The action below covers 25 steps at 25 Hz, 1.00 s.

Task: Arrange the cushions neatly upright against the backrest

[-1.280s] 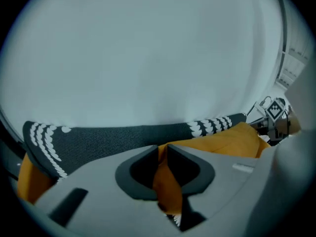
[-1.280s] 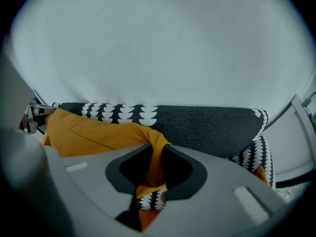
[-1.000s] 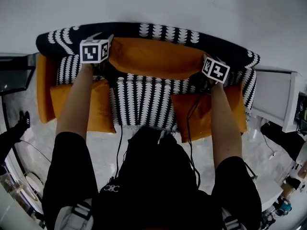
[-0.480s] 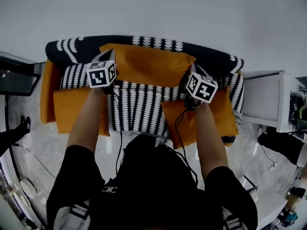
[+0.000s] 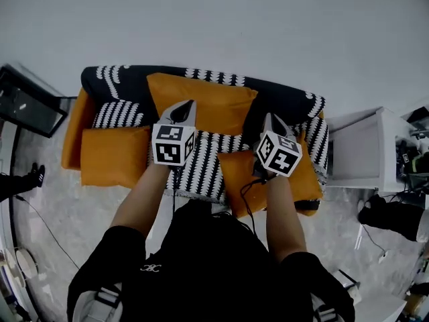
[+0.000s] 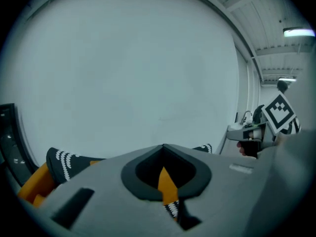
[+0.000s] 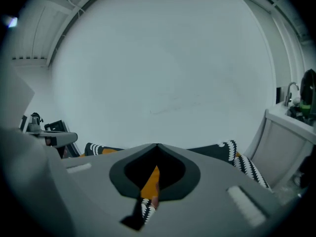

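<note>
Three orange cushions sit on a black-and-white patterned sofa (image 5: 208,159). The middle cushion (image 5: 201,102), the largest of them, leans lengthwise against the backrest (image 5: 285,98), with its lower edge on the seat. The left cushion (image 5: 114,156) lies flat on the seat just beside the orange armrest (image 5: 72,136), well short of the backrest. The right cushion (image 5: 233,173) also lies flat at the other end of the seat, with its front edge hanging a little over the sofa's front and part of it hidden under the person's arm.

Both hands are held up over the seat, in front of the middle cushion and clear of all three. The left gripper (image 5: 186,104) points toward the left half of that cushion. Its jaws are pressed together at the tips with nothing between them, and its own view shows only a sliver of orange and patterned fabric through the gap behind the tips. The right gripper (image 5: 271,117) hangs beside it, above the inner corner of the right cushion. Its jaws are likewise closed tight and empty. Each gripper's view catches the other one off to its side.

Behind the sofa stands a plain pale wall (image 5: 214,19). A white cabinet (image 5: 362,146) stands just beside the sofa's right end, and a dark screen (image 5: 30,106) sits near its left end. On the grey floor (image 5: 80,213) at the far left, someone's shoe (image 5: 37,175) shows.
</note>
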### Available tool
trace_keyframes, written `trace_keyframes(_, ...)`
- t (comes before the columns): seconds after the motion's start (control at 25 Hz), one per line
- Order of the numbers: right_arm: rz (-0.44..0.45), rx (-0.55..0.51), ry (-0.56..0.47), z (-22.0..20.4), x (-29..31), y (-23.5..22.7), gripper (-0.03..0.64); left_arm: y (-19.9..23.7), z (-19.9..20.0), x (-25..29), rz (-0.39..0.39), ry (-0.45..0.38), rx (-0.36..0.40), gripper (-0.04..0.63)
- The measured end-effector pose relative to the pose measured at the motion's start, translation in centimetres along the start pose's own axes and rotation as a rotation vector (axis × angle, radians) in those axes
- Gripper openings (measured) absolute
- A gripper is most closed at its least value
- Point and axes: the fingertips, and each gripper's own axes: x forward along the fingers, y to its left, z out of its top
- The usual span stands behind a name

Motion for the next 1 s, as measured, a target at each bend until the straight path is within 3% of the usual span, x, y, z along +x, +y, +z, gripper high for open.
trace_keyframes(0.24, 0.008, -0.057, -0.128, 3.1, -9.1, -1.0, 0.006, -9.6, 2.8, -4.3, -0.082, -0.078, 0.066, 0.011)
trace_keyframes(0.44, -0.034, -0.107, -0.228, 4.5, -15.9, -3.1, 0.006, -15.5, 5.1, -7.2, -0.132, -0.142, 0.069, 0.011)
trace_keyframes(0.56, -0.058, -0.108, -0.278, 5.2, -19.6, -4.2, 0.006, -19.3, 5.8, -8.9, -0.144, -0.16, 0.113, 0.011)
trace_keyframes(0.72, -0.07, -0.085, -0.327, 5.9, -22.1, -4.6, 0.006, -22.4, 6.6, -9.7, -0.11, -0.181, 0.216, 0.008)
trace_keyframes(1.0, -0.103, -0.072, -0.363, 6.7, -23.5, -3.9, 0.006, -25.2, 7.0, -9.7, -0.25, -0.191, 0.213, 0.008)
